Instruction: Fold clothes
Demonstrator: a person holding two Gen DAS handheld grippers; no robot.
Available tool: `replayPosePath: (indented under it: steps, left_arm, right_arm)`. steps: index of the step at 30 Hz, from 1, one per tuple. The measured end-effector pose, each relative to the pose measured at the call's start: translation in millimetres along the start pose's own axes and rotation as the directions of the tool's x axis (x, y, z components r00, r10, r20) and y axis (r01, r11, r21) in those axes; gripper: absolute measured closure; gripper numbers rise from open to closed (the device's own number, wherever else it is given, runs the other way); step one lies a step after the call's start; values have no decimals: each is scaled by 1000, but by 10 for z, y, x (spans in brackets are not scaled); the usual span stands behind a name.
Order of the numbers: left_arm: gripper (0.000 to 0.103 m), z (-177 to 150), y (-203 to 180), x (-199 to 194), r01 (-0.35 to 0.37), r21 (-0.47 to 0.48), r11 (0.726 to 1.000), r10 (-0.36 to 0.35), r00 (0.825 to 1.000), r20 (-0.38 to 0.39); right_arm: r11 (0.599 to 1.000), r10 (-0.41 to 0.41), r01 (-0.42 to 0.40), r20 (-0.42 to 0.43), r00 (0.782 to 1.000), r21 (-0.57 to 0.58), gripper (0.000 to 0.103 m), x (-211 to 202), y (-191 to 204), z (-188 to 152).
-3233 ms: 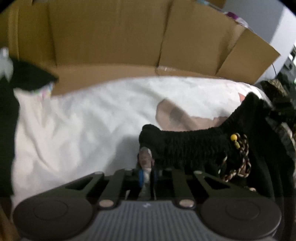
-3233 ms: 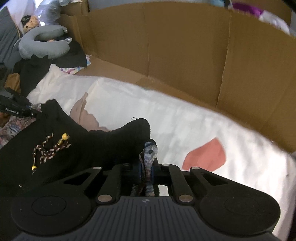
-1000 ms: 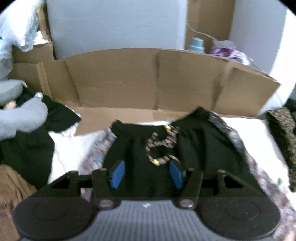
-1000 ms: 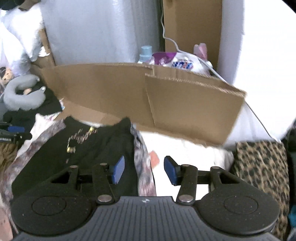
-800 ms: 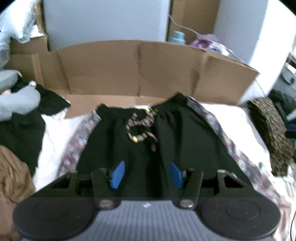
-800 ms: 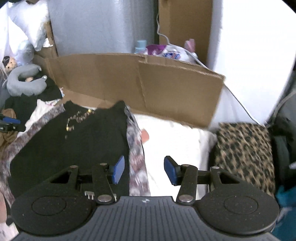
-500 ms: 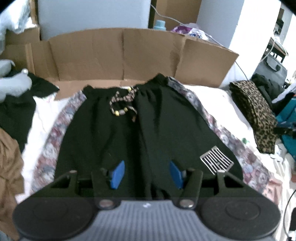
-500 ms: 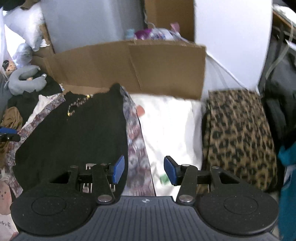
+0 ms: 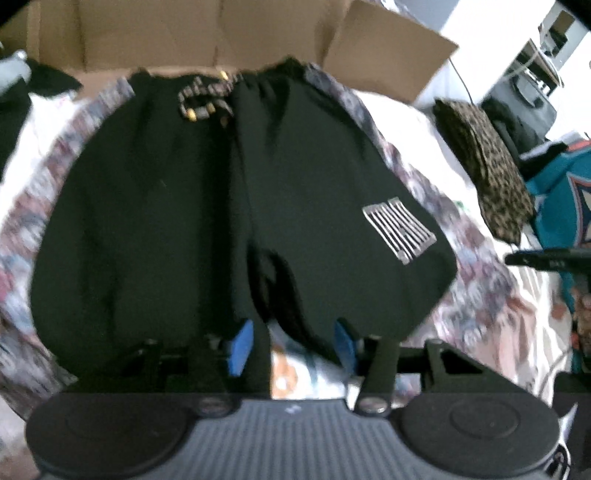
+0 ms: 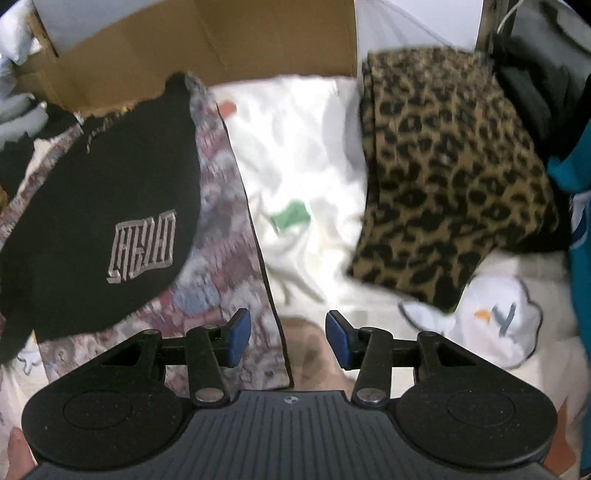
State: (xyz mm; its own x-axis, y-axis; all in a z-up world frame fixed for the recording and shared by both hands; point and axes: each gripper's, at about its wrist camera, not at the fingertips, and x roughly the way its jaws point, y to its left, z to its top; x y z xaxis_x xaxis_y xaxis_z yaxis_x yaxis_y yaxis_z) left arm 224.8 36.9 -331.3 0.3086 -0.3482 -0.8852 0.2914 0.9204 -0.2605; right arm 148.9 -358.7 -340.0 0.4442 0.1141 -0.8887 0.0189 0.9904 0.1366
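The black shorts [image 9: 236, 206] lie spread flat on a patterned cloth [image 9: 436, 206] over the bed, waistband and drawstring [image 9: 203, 101] at the far end by the cardboard wall [image 9: 207, 33], leg hems toward me. A silver striped logo [image 9: 399, 229] marks the leg on my right. From the right wrist view the same shorts [image 10: 99, 206] sit off to the left, with a leopard-print garment [image 10: 450, 173] well apart on the white bed sheet [image 10: 295, 147].

I judge the step in hand is taking hold of the near hems for the first fold. To do it well I would pinch each hem close to its outer corner, catch only the shorts and not the cloth beneath, and lift both sides evenly so the fabric travels flat toward the waistband.

The left gripper [image 9: 291, 343] hovers over the gap between the two legs; its jaws are about half open and closing, with the inner hem edge between them, though I cannot see the pads pressing. The right gripper [image 10: 284, 339] stands half open and empty, over the edge of the patterned cloth just beside the shorts.
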Motion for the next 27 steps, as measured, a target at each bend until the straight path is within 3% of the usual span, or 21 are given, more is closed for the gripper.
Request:
replayPosePath:
  steps: [10,16,18,19,20,27]
  left_arm:
    - [51,-237,-219,336,155,-5,988,-155,983,-96]
    - [49,-248,-159,543,188,-75,979,-197,971,-134]
    - [55,-273,-161,610,207,-95,974,-219,965,-144]
    - [82,-287,-170,631,210,-102,972,-224,964,-142]
    - [100,-296,-184,640,207,-103,973,-221,965,-144]
    - [102,-142,-278,421,266,-75,961,-272,958,-87]
  right_arm:
    - [998,48,-44,-69,997,50,56,196,-76,-50]
    - [993,91,-83,-90,992,89,74,289,-93,-91]
    - [993,97,-90,-91,991,78,90,294,-76,-95]
    - [993,102,-96,-91,991,73,95,287,-71,-91]
    - [992,107,-101,-90,990,68,98,280,-67,-87]
    - [994,102,-98,-68,992,56,99,189,-67,-73]
